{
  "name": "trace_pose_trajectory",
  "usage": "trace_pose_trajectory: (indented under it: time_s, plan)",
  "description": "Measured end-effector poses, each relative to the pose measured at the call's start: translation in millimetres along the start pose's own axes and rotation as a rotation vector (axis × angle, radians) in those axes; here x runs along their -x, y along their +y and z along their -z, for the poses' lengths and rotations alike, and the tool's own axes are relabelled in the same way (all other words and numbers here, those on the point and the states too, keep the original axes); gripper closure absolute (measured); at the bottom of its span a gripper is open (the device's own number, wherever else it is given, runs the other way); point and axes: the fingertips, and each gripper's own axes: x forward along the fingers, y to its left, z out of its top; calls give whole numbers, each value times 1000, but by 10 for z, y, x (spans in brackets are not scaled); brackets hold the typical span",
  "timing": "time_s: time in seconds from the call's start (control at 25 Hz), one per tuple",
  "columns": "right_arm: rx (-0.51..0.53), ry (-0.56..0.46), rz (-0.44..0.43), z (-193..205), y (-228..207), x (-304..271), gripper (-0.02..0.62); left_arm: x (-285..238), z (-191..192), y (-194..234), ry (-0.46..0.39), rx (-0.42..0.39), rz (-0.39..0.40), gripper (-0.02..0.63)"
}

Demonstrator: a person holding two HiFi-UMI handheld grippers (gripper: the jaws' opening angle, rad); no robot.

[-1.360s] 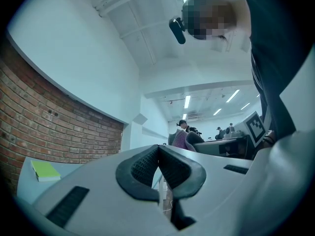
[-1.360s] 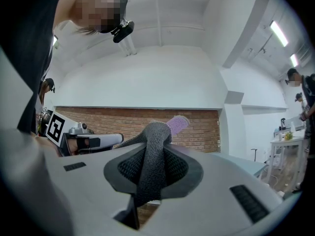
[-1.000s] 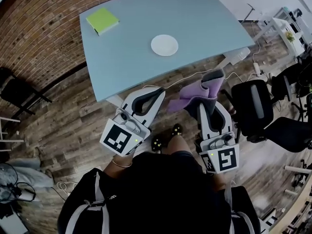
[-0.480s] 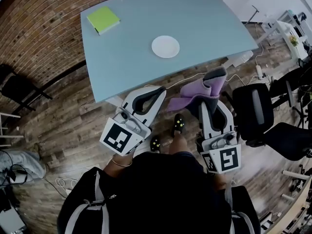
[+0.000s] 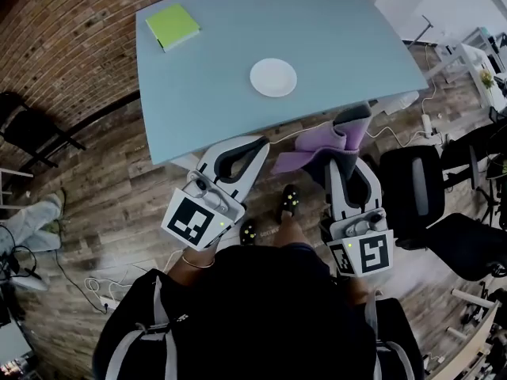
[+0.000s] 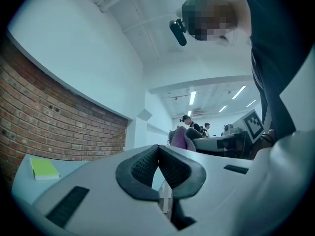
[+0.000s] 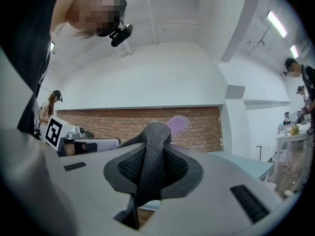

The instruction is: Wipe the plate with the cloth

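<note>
1. head view: white plate (image 5: 273,77) sits bare on the blue table (image 5: 356,30), well ahead of both grippers' tips and roughly between their lines. nothing is touching it.
2. cloth (image 5: 313,153), purple with a grey side, is clamped in the right gripper (image 5: 349,130). it drapes off the tips sideways toward the left gripper (image 5: 240,153), near the table's near edge and well apart from the plate.
3. right gripper view: right gripper (image 7: 153,167) has its jaws pinched on a grey fold of the cloth (image 7: 150,146). the fold stands up between the pads and a purple end pokes out above.
4. left gripper view: left gripper (image 6: 158,167) has its jaws together, pads meeting at the tips, nothing between them.
5. both grippers sit side by side, apart from each other, with their tips at the near table edge.
6. green pad (image 5: 170,26) lies on the table's far corner, ahead-left of the left gripper. it also shows low left in the left gripper view (image 6: 43,168).
7. wood floor (image 5: 119,188) is under both grippers. shoes (image 5: 290,200) show on it between the two.
8. black office chair (image 5: 416,188) stands just right of the right gripper. brick wall (image 5: 63,46) is off to the left of the left gripper, past the table.
</note>
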Motion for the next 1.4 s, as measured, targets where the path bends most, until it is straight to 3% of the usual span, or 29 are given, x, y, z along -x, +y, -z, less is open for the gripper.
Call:
trace_pose_trajectory:
  time_s: [0.24,0.56,0.72,0.96,1.12,1.4]
  plan:
    - [-4,0,-33,30,-126,-175,529,-131,-14,120,-33,-41,-26,598]
    - [-1,-8,-61,45,-326,-354,529,-314,46,193,10,-14,-58,598]
    - [-3,-6,-78,70,-418,-465,529,-411,13,290,-24,-63,-73,598]
    - [0,-11,-109,61,-574,-627,529,-574,42,384,3,-31,-106,598]
    - [-6,-13,-132,57,-691,-760,529,-687,-10,499,-37,-76,-125,598]
    - [-22,-17,-178,58,-934,-900,529,-899,-3,533,-7,-81,-177,598]
